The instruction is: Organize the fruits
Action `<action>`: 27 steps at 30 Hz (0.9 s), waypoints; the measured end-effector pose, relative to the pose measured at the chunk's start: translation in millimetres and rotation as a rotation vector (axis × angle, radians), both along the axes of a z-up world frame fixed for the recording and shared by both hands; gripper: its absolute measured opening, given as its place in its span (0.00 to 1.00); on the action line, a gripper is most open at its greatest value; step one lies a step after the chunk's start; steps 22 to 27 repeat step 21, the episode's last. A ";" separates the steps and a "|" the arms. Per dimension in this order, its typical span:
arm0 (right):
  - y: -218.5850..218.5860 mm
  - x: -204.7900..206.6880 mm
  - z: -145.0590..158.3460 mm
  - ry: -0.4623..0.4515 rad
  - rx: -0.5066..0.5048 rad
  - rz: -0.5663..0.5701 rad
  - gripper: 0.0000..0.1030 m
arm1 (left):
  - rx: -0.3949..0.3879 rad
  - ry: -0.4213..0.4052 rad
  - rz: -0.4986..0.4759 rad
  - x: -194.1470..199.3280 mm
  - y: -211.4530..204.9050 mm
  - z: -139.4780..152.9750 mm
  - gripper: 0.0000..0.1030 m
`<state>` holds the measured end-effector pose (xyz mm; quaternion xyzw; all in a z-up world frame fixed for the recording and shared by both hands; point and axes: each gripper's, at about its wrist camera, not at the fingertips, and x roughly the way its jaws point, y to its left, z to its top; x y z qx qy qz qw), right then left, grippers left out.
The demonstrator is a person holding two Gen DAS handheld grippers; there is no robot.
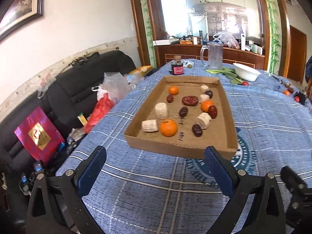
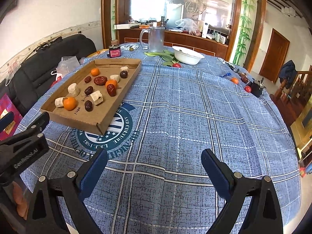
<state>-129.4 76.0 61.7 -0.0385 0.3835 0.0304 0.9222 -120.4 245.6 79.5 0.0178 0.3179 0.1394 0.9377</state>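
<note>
On the blue plaid tablecloth (image 2: 185,101) a cardboard tray (image 1: 227,117) is sitting, holding oranges (image 1: 168,127), dark dates (image 1: 197,130) and pale chunks (image 1: 149,125). Near its front edge the left gripper (image 1: 156,167) is hovering, jaws apart and empty; the right gripper (image 2: 154,165) is gaping over bare cloth.

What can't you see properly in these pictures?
- White bowl: its contents, both views; the rim hides them.
- Writing on the cardboard tray floor: too small, both views.
- Small things at the far table edge: too small, right wrist view.
</note>
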 end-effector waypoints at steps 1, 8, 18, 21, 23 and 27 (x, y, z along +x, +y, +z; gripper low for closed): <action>-0.3 0.1 0.4 0.000 0.000 -0.001 0.96 | -0.011 0.000 -0.003 0.4 0.5 1.1 0.98; -7.6 -1.1 2.9 -0.005 0.006 -0.010 0.96 | -0.049 0.008 -0.032 1.3 -4.2 2.2 0.98; -10.3 0.2 3.8 -0.010 0.004 -0.011 0.96 | -0.109 0.016 -0.050 3.7 -6.6 1.2 0.98; -11.2 1.4 3.8 -0.009 0.008 -0.011 0.96 | -0.127 0.035 -0.070 6.3 -7.8 0.9 0.98; -11.2 1.4 3.8 -0.009 0.008 -0.011 0.96 | -0.127 0.035 -0.070 6.3 -7.8 0.9 0.98; -11.2 1.4 3.8 -0.009 0.008 -0.011 0.96 | -0.127 0.035 -0.070 6.3 -7.8 0.9 0.98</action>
